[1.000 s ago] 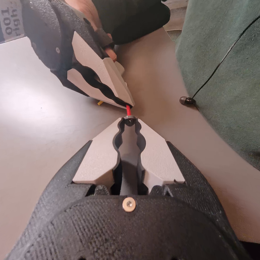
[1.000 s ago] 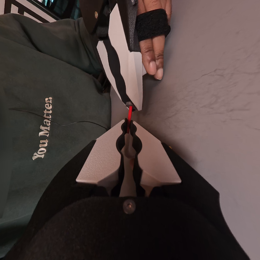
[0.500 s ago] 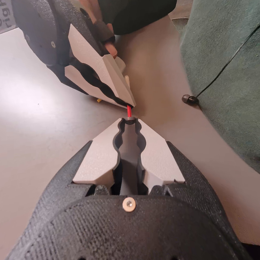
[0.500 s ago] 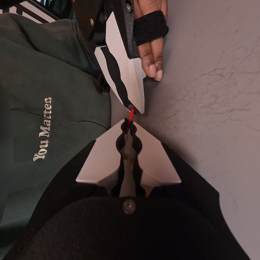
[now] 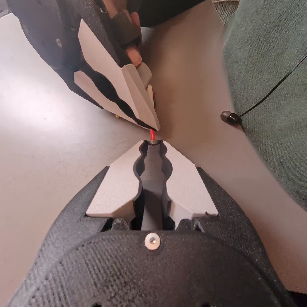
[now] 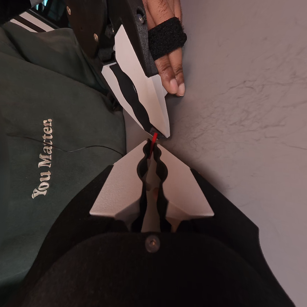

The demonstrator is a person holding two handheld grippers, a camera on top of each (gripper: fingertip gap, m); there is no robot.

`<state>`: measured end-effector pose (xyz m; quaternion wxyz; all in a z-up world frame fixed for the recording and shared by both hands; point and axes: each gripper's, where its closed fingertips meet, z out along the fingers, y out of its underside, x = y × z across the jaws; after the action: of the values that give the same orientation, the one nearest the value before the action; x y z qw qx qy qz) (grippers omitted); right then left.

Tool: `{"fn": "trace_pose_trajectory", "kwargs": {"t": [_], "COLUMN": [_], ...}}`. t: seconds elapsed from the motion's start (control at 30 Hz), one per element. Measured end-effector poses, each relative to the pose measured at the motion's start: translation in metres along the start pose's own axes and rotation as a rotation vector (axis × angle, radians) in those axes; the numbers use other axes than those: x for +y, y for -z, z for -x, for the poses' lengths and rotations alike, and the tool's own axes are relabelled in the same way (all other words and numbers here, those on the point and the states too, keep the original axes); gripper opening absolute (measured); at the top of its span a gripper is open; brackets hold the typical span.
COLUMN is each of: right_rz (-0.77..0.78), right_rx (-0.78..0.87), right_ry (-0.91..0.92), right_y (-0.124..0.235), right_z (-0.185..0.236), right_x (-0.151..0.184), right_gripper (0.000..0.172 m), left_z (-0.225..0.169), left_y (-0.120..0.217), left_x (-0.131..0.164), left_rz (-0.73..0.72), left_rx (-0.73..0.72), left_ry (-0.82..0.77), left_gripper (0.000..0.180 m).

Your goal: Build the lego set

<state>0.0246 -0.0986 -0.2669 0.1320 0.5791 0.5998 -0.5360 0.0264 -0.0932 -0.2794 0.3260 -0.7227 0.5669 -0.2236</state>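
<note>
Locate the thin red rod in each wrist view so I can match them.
Left wrist view: red rod just above centre, running from the right gripper into the grey ring in the left gripper.
Right wrist view: red rod just above centre, pinched in the right gripper.
Shared landmark: green sweatshirt.

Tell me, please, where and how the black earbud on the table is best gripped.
Probably the glossy black body of the earbud, from above, pinched across its width: it lies flat on the table, its grey tip looks soft, and its thin cable trails over the green garment.
</note>
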Motion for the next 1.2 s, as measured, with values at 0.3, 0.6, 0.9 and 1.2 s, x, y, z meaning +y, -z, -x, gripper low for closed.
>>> {"fn": "trace_pose_trajectory", "kwargs": {"t": [0.3,0.6,0.9,1.2], "right_rz": [0.003,-0.104,-0.333,-0.425], "right_rx": [-0.025,-0.103,0.259,0.334], "right_ry": [0.009,0.099,0.703,0.769], "right_y": [-0.001,0.021,0.070,0.067], "right_z": [0.004,0.014,0.020,0.030], "right_x": [0.001,-0.015,-0.038,-0.045], "right_gripper": [0.000,0.022,0.036,0.008], "left_z": [-0.002,0.004,0.026,0.028], "left_y": [-0.002,0.011,0.040,0.055], "left_x": [-0.008,-0.018,-0.027,-0.036], "left_rz": [-0.020,-0.134,-0.295,-0.374], "left_rx": [0.013,0.016,-0.036,-0.033], "left_ry": [-0.007,0.058,0.186,0.226], "left_gripper": [0.013,0.014,0.014,0.014]}}
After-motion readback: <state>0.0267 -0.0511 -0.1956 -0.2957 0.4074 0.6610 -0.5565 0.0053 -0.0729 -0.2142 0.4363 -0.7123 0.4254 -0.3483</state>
